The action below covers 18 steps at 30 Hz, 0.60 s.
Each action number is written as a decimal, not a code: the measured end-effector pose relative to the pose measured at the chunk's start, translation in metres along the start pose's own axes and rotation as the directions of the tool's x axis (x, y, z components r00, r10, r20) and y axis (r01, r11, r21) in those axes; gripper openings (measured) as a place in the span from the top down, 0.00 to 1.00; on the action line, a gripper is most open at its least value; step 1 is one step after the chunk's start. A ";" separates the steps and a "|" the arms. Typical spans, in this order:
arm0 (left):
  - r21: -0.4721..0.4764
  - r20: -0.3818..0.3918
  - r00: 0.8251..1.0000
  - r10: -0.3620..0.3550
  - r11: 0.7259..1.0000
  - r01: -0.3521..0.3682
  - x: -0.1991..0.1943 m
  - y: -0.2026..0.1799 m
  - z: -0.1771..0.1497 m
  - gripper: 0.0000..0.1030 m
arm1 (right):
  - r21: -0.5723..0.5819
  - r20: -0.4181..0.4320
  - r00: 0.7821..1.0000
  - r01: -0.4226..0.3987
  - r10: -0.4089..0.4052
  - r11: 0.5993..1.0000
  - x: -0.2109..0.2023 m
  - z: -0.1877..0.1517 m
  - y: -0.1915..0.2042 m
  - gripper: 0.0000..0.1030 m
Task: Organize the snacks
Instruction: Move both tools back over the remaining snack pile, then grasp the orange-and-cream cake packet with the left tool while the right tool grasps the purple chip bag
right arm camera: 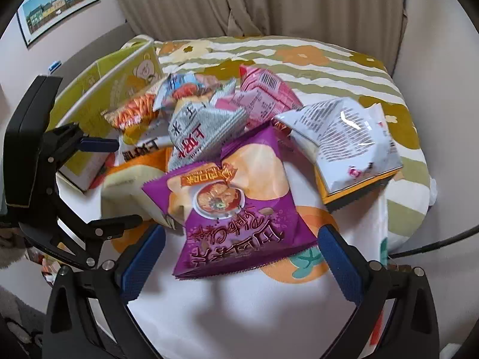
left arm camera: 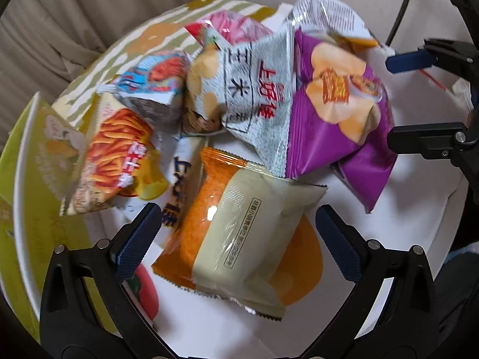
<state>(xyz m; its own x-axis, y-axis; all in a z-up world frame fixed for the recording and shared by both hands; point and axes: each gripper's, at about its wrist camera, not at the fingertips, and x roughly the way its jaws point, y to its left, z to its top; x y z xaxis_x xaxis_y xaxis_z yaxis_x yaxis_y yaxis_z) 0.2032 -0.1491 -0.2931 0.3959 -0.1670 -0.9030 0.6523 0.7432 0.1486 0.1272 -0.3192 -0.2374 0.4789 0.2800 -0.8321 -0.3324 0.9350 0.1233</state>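
Chip bag [right arm camera: 236,209] lies before the snack pile [right arm camera: 203,113], box [right arm camera: 119,89] left.

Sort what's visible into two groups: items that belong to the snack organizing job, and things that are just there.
Part of the job:
- purple chip bag
- orange-and-cream packet
- grey rice cracker bag
- pink packet
- white packet
- red-orange stick snack bag
- yellow-green box
- left gripper, right gripper, both open

Just there:
- patterned tablecloth
- curtain
- framed picture

Red characters 上好佳 and black 玉米 are read, upside down, on the grey-white snack bag [left arm camera: 254,89]. 上好佳 is partly seen on a white packet [left arm camera: 176,185] beneath. Other print is too blurred to read.
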 end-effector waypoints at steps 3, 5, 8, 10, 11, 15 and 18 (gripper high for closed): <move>0.025 -0.017 1.000 0.001 1.000 -0.001 0.011 -0.004 -0.002 0.11 | -0.011 -0.009 1.000 -0.005 0.005 1.000 0.009 -0.001 -0.001 0.01; 0.031 -0.032 0.999 -0.006 1.000 0.007 0.016 -0.006 -0.004 0.13 | -0.014 -0.012 1.000 -0.010 0.010 1.000 0.014 -0.002 -0.003 0.01; 0.041 -0.040 0.999 -0.001 0.999 0.003 0.021 -0.008 -0.008 0.14 | -0.023 -0.016 1.000 -0.016 0.016 1.000 0.019 -0.002 -0.004 0.01; 0.045 -0.044 0.999 0.004 0.999 -0.002 0.024 -0.010 -0.010 0.17 | -0.032 -0.016 1.000 -0.021 0.021 0.999 0.022 -0.001 -0.004 0.01; 0.044 -0.048 0.999 0.011 0.999 -0.009 0.025 -0.010 -0.011 0.24 | -0.035 -0.015 1.000 -0.023 0.023 0.999 0.023 -0.001 -0.004 0.01; 0.031 -0.049 0.999 -0.005 0.999 0.006 0.026 -0.006 -0.015 0.33 | -0.047 -0.011 0.999 -0.038 0.037 0.998 0.028 0.002 -0.004 0.01; 0.025 -0.051 0.999 -0.004 1.000 0.005 0.024 -0.007 -0.019 0.37 | -0.063 -0.015 0.999 -0.053 0.052 0.997 0.033 0.004 -0.002 0.01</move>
<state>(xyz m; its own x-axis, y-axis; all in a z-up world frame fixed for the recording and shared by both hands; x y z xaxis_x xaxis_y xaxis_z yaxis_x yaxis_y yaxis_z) 0.1961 -0.1459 -0.3229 0.3600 -0.1362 -0.9230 0.6699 0.7263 0.1541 0.1466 -0.3107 -0.2626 0.4486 0.3246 -0.8327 -0.4077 0.9035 0.1325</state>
